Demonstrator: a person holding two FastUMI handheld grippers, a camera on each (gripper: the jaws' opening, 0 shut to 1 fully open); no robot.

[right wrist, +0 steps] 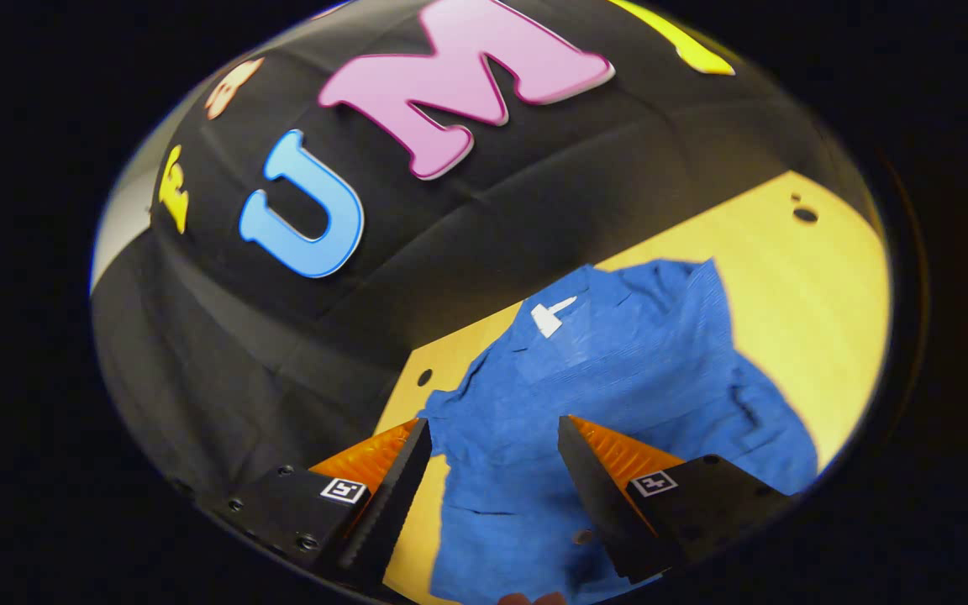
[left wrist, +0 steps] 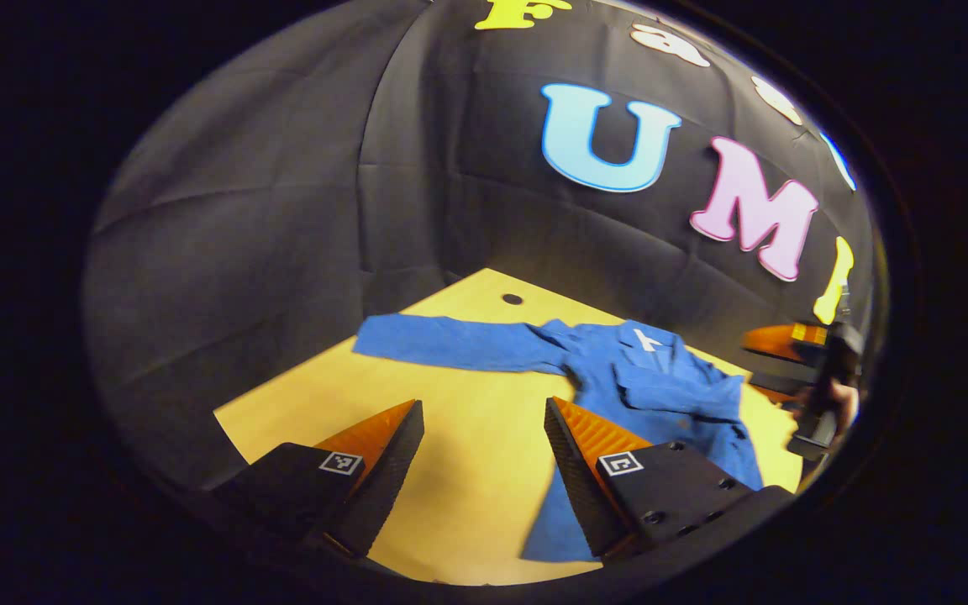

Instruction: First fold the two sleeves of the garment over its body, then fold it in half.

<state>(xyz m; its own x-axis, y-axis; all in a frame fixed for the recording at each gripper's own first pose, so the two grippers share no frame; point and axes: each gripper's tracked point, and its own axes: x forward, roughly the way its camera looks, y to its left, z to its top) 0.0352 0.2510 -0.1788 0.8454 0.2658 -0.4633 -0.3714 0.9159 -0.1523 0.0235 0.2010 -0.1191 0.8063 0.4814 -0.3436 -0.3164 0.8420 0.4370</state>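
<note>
The blue garment (left wrist: 652,378) lies flat on the wooden surface (left wrist: 467,470), collar toward the booth wall, one sleeve (left wrist: 459,344) stretched sideways from its body. The left gripper (left wrist: 484,458) hovers beside its hem, fingers apart and empty. The right gripper (right wrist: 492,479) hangs above its body, fingers apart.

- The left claw (left wrist: 484,420) carried two wedge-shaped fingers (left wrist: 581,454) that tapered to narrow tips, each with a ribbed inner face and a finely textured edge.
- Each finger sat on a flat dark mounting block; the right-hand block showed several small round screw holes.
- A small square black-and-white marker was fixed on top of each block.
- The right claw (right wrist: 492,441) had the same build: two ribbed wedges on dark blocks, each with a square marker, and screws on the left-hand block.
- In the left gripper view, the other gripper (left wrist: 812,378) appeared blurred at the far right as a dark body with an orange part, and a hand (left wrist: 845,407) was on it.
</note>
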